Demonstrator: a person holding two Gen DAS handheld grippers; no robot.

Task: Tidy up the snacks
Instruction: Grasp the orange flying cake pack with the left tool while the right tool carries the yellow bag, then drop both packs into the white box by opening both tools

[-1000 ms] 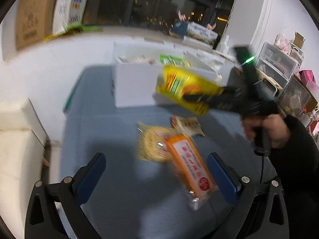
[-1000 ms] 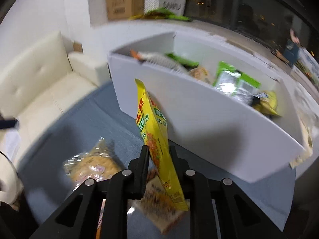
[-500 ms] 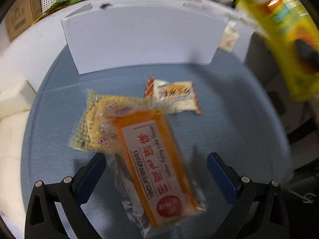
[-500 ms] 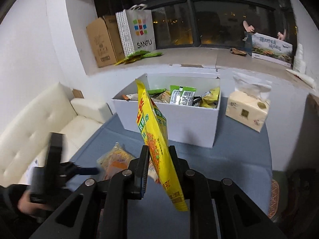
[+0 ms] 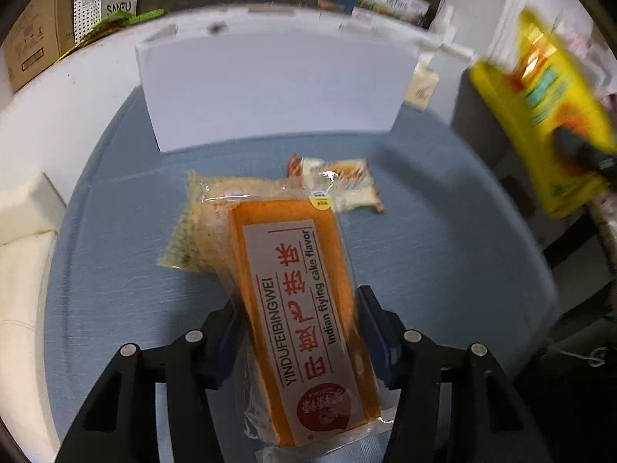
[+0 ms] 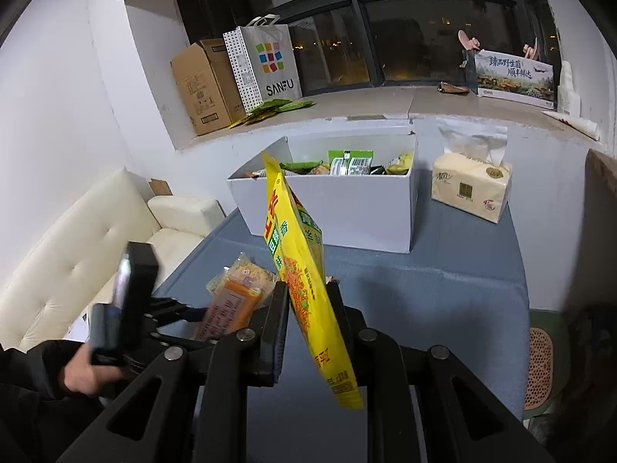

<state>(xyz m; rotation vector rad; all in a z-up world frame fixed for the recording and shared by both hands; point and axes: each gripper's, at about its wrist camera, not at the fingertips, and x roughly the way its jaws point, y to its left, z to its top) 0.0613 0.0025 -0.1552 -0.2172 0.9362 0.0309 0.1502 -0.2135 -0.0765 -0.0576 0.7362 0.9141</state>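
My left gripper (image 5: 299, 308) is shut on the orange Indian flying cake pack (image 5: 299, 281), which lies on the blue table (image 5: 443, 270). Under its far end lies a pale yellow snack bag (image 5: 204, 227), and a small white-and-orange packet (image 5: 339, 185) lies behind. My right gripper (image 6: 308, 293) is shut on a yellow snack bag (image 6: 304, 270) and holds it upright above the table; it shows blurred in the left wrist view (image 5: 547, 131). The white box (image 6: 339, 208) with several snacks stands at the back.
A tissue pack (image 6: 470, 189) stands right of the box. A cream sofa (image 6: 77, 254) borders the table's left side. A cardboard box (image 6: 200, 85) and a SANFU bag (image 6: 270, 65) stand on the window sill.
My left gripper has moved down over the orange cake pack and closed on it. My right gripper has pulled back from the white box with the yellow bag still held.
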